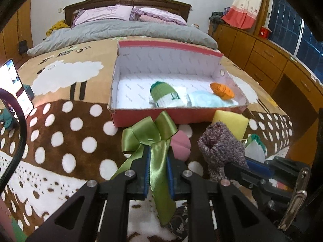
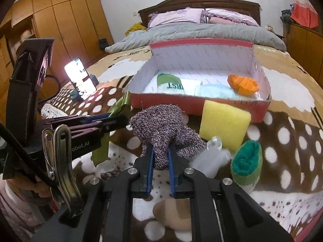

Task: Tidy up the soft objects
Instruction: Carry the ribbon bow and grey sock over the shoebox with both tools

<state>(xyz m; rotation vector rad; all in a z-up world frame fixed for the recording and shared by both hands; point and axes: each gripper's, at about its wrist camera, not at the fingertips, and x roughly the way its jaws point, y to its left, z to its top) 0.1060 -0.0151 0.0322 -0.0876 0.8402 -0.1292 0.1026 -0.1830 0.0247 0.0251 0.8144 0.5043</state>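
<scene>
My left gripper (image 1: 158, 151) is shut on a green satin ribbon bow (image 1: 150, 134) and holds it just in front of the red cardboard box (image 1: 141, 119). My right gripper (image 2: 161, 147) is shut on a purple knitted sock (image 2: 161, 123), also seen in the left wrist view (image 1: 220, 143). The box (image 2: 167, 101) holds a green-and-white rolled sock (image 1: 167, 95), a light blue cloth (image 1: 208, 100) and an orange soft piece (image 1: 222, 90). A yellow sponge (image 2: 224, 124), a green rolled sock (image 2: 247, 161) and a pink sponge (image 1: 181, 144) lie on the blanket before the box.
A lit phone (image 2: 80, 78) stands on a holder at the left of the bed. A clear plastic bottle (image 2: 210, 157) and a beige soft item (image 2: 171, 213) lie near my right gripper. Grey duvet (image 1: 121, 32) and pillows are behind the box. Wooden cabinets (image 1: 268, 54) line the right.
</scene>
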